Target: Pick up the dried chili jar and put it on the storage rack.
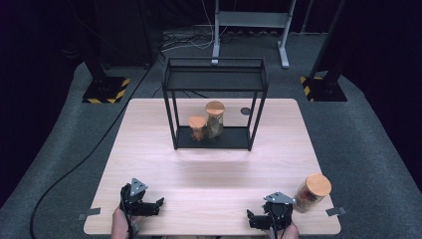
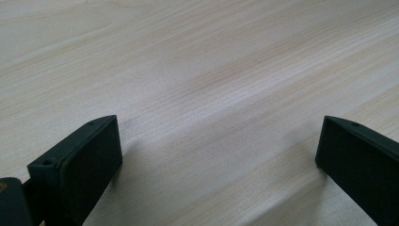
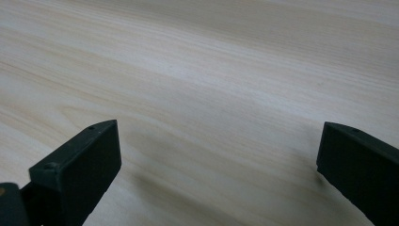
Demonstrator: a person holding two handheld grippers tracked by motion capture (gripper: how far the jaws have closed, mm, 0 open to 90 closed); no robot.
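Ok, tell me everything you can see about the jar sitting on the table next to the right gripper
The jar is a clear cylinder, glass or plastic by its look, closed with a round, light wooden lid. Reddish-orange contents show through the wall; what they are is too small to tell. It stands upright on the pale wooden table, near the front right corner, just right of the right gripper. Whether the gripper touches it cannot be told; its jaws are spread apart and hold nothing.

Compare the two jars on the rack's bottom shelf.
The left jar is shorter, reaching partway up the right jar. The left jar holds reddish contents, the right jar paler brownish ones. Both stand upright, side by side on the black rack, with round wooden lids.
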